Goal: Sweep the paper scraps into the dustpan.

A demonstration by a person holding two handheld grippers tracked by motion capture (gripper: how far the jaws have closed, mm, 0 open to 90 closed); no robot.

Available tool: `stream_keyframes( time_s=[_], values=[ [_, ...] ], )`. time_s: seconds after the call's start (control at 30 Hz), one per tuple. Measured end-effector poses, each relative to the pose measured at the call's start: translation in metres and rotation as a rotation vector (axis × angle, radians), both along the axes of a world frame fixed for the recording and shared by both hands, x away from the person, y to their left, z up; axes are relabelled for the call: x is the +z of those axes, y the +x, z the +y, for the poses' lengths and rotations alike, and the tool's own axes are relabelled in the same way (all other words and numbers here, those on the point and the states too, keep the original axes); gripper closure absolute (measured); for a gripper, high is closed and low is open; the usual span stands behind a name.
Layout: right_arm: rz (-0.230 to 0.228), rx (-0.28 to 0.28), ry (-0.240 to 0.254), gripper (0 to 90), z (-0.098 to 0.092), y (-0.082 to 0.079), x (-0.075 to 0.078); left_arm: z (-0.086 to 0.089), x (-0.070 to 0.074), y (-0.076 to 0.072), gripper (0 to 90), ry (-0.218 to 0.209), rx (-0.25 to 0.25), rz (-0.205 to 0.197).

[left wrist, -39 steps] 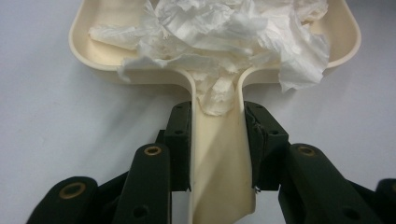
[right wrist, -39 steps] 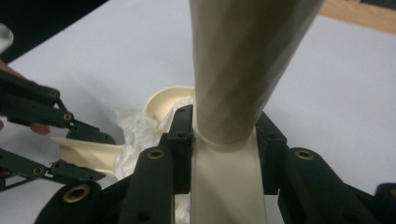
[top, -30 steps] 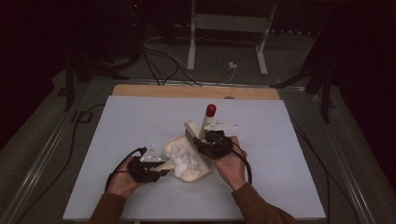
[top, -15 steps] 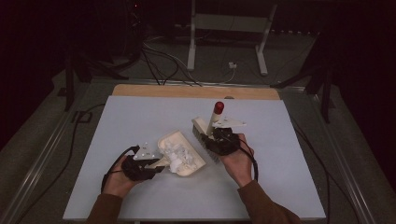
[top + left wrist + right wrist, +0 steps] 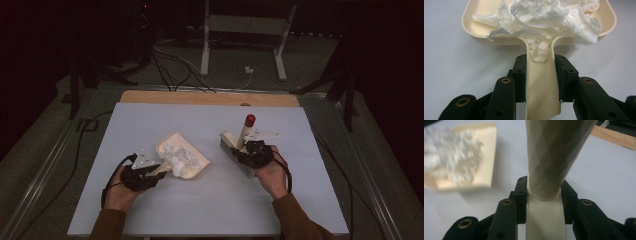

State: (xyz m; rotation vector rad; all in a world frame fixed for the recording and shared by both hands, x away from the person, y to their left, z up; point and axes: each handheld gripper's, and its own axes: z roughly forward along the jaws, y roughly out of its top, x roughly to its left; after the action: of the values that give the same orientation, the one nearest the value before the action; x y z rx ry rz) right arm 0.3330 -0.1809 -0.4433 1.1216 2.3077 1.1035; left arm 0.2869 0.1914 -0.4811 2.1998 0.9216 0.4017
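Dustpan [image 5: 182, 155] handle clamped in left tongs [image 5: 150, 172], brush [image 5: 236, 145] handle clamped in right tongs [image 5: 250, 150]

Cream dustpan [image 5: 184, 155]: flat on the table, handle clamped between jaws of left hand-held gripper [image 5: 150, 172], tray pointing away from it. Crumpled white tissue [image 5: 541, 22] heaped in tray, spilling onto handle neck. Cream brush [image 5: 235, 147] with red-tipped handle: gripped by right hand-held gripper [image 5: 248, 151], well apart from dustpan.
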Motion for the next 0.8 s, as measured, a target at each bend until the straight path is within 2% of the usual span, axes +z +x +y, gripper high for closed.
stream_keyframes(
  time_s=[0.3, 0.63, 0.8],
  values=[
    [0.012, 0.055, -0.022, 67.2, -0.013, 0.0, -0.006, 0.01, 0.002, 0.001, 66.5, -0.013, 0.104, -0.033],
    [0.032, 0.102, -0.077, 67.1, -0.012, 0.003, -0.018, 0.023, 0.0, 0.001, 66.5, -0.031, 0.229, -0.06],
    [0.039, 0.11, -0.068, 67.0, -0.014, 0.005, -0.02, 0.026, 0.0, 0.0, 66.5, -0.034, 0.274, -0.074]
  ],
)
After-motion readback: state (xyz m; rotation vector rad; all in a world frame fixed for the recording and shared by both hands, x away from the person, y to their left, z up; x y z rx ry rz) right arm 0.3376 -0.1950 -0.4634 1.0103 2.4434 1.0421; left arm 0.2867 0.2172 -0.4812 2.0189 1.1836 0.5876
